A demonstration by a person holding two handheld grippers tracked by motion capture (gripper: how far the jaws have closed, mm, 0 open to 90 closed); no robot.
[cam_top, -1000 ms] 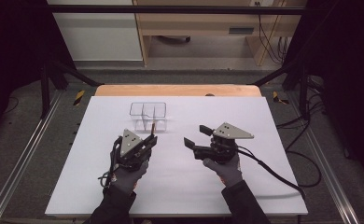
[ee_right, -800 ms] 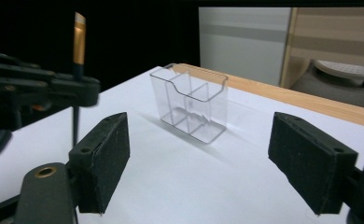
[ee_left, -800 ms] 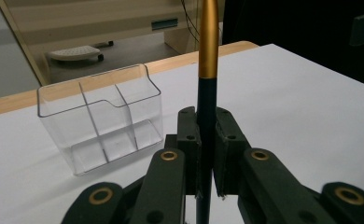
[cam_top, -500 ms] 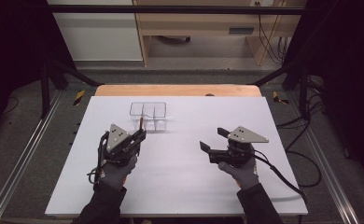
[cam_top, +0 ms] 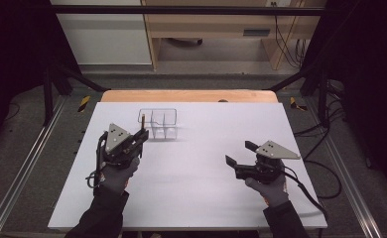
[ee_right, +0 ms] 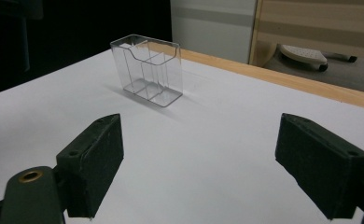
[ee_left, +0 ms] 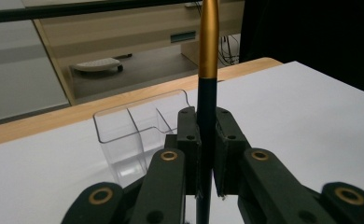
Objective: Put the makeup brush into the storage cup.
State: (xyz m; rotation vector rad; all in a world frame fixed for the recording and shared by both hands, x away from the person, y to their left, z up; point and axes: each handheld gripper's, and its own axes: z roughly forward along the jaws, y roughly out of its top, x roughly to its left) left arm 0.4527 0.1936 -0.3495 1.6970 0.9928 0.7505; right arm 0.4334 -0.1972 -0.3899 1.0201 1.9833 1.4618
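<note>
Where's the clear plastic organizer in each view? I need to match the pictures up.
High view: clear organizer at the far left-centre of the white table, just beyond the left gripper.
Left gripper view: left of centre, behind the jaws shut on the upright pen.
Right gripper view: upper left, standing beyond the open jaws.
Shared landmark: the table's wooden far edge.

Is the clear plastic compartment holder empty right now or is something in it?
Empty. The clear plastic compartment holder shows bare dividers in the right gripper view; the black-and-gold pen stands clamped in the left gripper, outside it.
</note>
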